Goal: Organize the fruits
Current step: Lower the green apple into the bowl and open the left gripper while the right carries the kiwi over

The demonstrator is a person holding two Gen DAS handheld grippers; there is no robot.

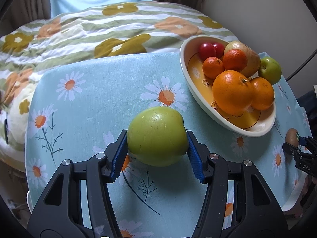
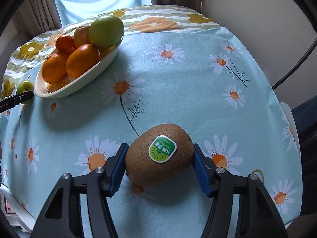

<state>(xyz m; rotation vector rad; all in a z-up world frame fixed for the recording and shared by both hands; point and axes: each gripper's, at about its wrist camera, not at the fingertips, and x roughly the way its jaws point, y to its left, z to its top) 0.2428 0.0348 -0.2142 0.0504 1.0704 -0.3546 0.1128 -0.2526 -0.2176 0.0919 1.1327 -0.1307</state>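
Note:
My left gripper (image 1: 157,138) is shut on a green apple (image 1: 157,135) just above the daisy tablecloth (image 1: 99,99). My right gripper (image 2: 159,158) is shut on a brown kiwi (image 2: 138,162) with a green sticker, low over the cloth. An oval cream bowl (image 1: 198,97) holds several oranges and tangerines (image 1: 231,91), two red tomatoes (image 1: 207,49), a pear and a second green apple (image 1: 269,70). The bowl also shows in the right wrist view (image 2: 79,83), far left. The right gripper with the kiwi (image 1: 292,136) appears at the left view's right edge.
A bed with a flowered quilt (image 1: 99,31) lies behind the table. A curtain and window are at the back. A wall and a black cable (image 2: 293,67) are on the right. The left gripper's finger (image 2: 17,99) and its apple (image 2: 24,86) show beside the bowl.

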